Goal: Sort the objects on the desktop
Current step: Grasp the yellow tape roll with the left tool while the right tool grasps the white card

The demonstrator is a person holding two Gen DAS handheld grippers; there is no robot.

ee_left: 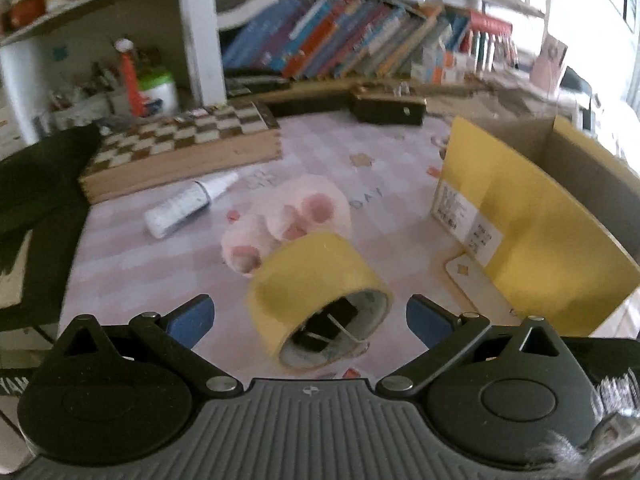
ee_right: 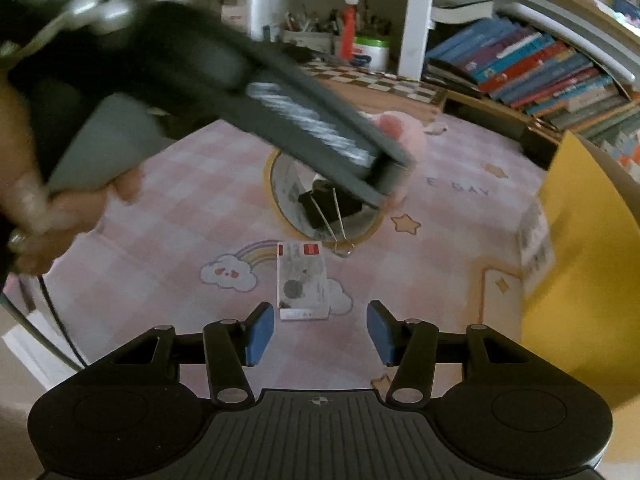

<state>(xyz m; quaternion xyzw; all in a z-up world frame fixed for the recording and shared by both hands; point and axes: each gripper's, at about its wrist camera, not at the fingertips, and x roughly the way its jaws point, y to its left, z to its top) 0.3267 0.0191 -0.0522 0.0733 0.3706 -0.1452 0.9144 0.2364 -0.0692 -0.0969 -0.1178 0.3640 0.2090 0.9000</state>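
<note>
Lower centre, left wrist view: left tool (ee_left: 308, 316), blue pads spread wide, pinching nothing.
Tape roll (ee_left: 320, 300): yellow, lying on its side on the pink checked bench (ee_left: 120, 264), between the spread pads without touching them; a black binder clip (ee_left: 332, 328) sits in its core.
Plush paw (ee_left: 288, 224): pink, directly behind the roll, centre of frame.
White tube (ee_left: 188, 204): centre left, lying beside the chessboard box (ee_left: 180, 148).
Yellow cardboard box (ee_left: 532, 220): right of frame, open at the top.
Lower centre, right wrist view: right tool (ee_right: 320, 332), pads apart, empty.
Small card (ee_right: 302, 280): flat on the bench just ahead of the right pads.
Upper left, right wrist view: left tool's body, blurred, gripped by a hand (ee_right: 72, 204), overlapping the roll.
</note>
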